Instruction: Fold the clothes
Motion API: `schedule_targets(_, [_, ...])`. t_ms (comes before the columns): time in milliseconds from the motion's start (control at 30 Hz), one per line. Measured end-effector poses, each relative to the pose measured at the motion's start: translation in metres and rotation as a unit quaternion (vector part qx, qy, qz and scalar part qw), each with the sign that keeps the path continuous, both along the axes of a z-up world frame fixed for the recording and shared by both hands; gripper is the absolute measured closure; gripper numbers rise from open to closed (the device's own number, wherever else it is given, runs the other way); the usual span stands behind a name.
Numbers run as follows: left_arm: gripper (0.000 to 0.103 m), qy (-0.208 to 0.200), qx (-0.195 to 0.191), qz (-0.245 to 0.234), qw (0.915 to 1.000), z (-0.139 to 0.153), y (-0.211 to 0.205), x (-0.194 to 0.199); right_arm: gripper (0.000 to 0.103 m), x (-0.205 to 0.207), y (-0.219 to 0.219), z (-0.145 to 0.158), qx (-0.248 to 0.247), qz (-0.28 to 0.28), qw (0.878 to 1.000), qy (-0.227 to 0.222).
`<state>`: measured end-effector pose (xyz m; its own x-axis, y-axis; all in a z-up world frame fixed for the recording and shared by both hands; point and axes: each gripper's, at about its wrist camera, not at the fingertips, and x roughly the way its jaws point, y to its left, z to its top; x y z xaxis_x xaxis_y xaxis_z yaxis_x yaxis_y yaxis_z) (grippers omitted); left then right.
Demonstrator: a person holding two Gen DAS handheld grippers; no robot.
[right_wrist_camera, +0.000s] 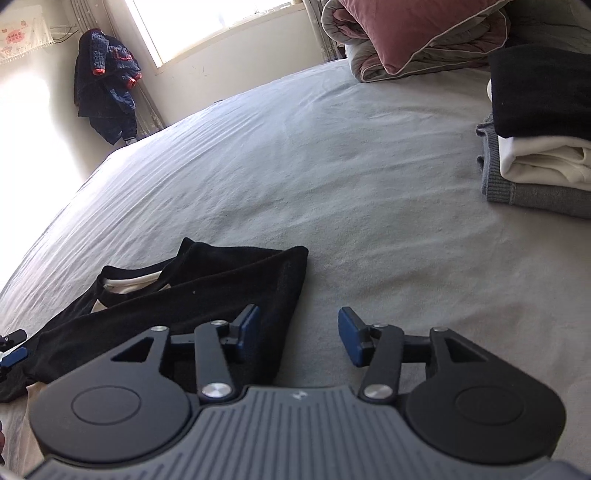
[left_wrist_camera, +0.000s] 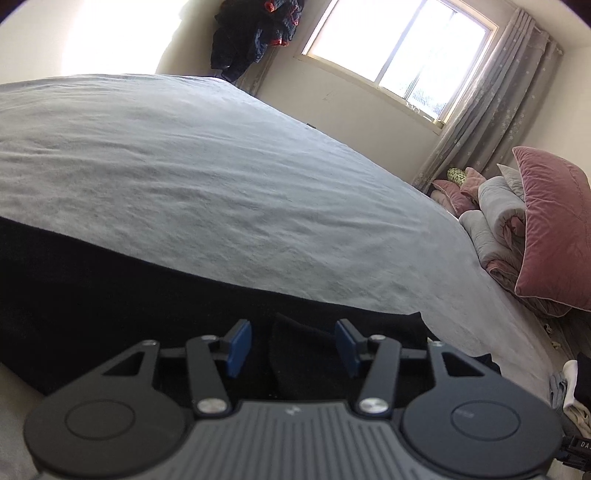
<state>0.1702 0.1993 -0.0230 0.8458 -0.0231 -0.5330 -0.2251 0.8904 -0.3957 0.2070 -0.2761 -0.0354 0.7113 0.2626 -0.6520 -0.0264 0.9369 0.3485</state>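
Note:
A black garment [right_wrist_camera: 207, 273] with a white inner lining at its neck [right_wrist_camera: 125, 284] lies flat on the grey bed sheet [right_wrist_camera: 332, 166]. My right gripper [right_wrist_camera: 299, 336] is open just above the garment's right edge, its left pad over the black cloth and its right pad over bare sheet. In the left wrist view the same black garment [left_wrist_camera: 110, 295] fills the near foreground. My left gripper [left_wrist_camera: 293, 345] is open, and a raised fold of the black cloth stands between its blue pads without being pinched. The left gripper's tip [right_wrist_camera: 13, 350] also shows at the far left of the right wrist view.
A stack of folded clothes [right_wrist_camera: 535, 147], black on white on grey, sits at the right of the bed. A rolled quilt and a pink pillow [left_wrist_camera: 554, 229] lie at the bed's head. Dark clothes [left_wrist_camera: 255, 33] hang in the corner beside the window [left_wrist_camera: 399, 51].

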Motion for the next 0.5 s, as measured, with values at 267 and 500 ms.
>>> schedule_targets(267, [0.054,0.039,0.104,-0.062,0.9918,-0.026,-0.042,-0.011,0.090,-0.031,0.024,-0.009,-0.067,0.050,0.996,0.006])
schedule_targets(500, [0.054,0.040,0.174,-0.102,0.9788,-0.019,-0.048,-0.030,0.077,-0.044,0.041,0.000,-0.127,0.027,0.992,-0.004])
